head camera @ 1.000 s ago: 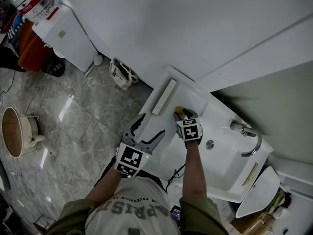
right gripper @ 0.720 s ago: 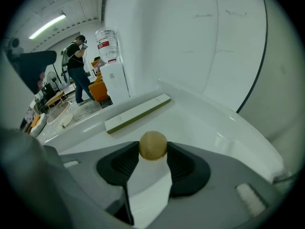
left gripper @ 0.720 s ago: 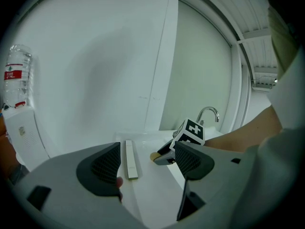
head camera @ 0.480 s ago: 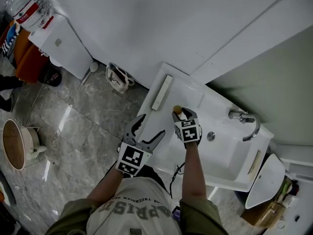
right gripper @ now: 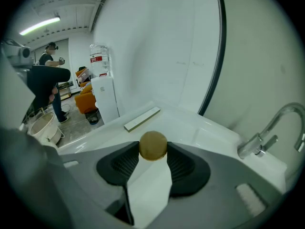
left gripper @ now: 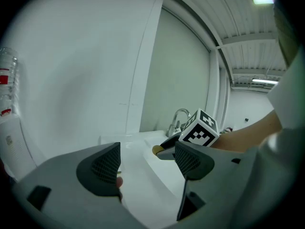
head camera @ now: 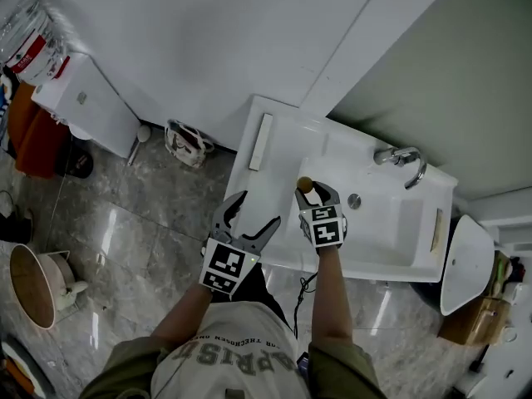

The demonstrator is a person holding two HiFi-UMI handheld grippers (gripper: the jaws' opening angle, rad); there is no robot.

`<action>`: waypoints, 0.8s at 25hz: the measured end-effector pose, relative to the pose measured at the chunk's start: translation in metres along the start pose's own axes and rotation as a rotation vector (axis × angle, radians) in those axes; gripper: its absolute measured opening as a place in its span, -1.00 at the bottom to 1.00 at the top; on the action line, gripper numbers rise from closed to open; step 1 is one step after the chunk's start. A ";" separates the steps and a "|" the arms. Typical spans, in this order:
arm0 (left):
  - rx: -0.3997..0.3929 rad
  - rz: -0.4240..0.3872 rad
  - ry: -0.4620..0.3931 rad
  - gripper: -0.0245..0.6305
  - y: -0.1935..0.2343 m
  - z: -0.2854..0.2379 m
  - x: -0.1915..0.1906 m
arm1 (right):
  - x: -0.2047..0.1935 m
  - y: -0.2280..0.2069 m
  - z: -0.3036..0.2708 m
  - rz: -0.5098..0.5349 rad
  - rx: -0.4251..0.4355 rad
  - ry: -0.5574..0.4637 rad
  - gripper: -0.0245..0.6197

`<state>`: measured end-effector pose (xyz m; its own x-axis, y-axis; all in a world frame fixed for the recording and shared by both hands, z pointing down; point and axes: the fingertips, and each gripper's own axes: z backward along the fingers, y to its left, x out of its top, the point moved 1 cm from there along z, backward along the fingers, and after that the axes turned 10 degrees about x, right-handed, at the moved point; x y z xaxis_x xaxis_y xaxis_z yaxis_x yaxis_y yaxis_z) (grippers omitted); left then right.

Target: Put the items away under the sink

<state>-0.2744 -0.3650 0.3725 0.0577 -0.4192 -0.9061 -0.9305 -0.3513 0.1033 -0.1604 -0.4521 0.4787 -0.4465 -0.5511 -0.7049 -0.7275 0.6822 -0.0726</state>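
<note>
My right gripper point(head camera: 307, 188) point(right gripper: 152, 148) is shut on a small tan ball point(right gripper: 153, 145) point(head camera: 305, 184), held above the left part of the white sink unit point(head camera: 274, 248). The ball sits right between the two pads. My left gripper point(head camera: 247, 212) point(left gripper: 147, 162) stands open with nothing between its jaws, off the sink's front-left edge and over the floor. From the left gripper view I see the right gripper's marker cube point(left gripper: 201, 128) with the ball's tan edge point(left gripper: 156, 150) beside it. A long flat white bar point(head camera: 260, 142) point(right gripper: 142, 119) lies on the sink top's left end.
A chrome tap point(head camera: 402, 160) point(right gripper: 269, 130) stands at the basin's back, with a drain point(head camera: 355, 200) in the basin. On the grey floor are a white cabinet point(head camera: 87, 106), a small bag point(head camera: 184, 144) and a round tub point(head camera: 33, 285). A person point(right gripper: 50, 78) stands far off.
Both grippers have risen and shifted, the right one carrying the ball with it. The head view has swung, so the sink now lies more level across the picture.
</note>
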 end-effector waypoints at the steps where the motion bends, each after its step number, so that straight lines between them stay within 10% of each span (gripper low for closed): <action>1: -0.014 -0.003 -0.003 0.11 -0.004 0.004 -0.001 | -0.003 0.002 0.009 -0.009 -0.021 -0.010 -0.34; 20: -0.244 -0.125 -0.012 0.11 -0.092 0.056 -0.021 | -0.096 0.027 0.150 -0.208 -0.297 -0.120 -0.34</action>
<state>-0.2106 -0.2770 0.3588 0.1613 -0.3504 -0.9226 -0.8018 -0.5915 0.0845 -0.0588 -0.3091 0.4386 -0.2221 -0.5913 -0.7753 -0.9233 0.3831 -0.0277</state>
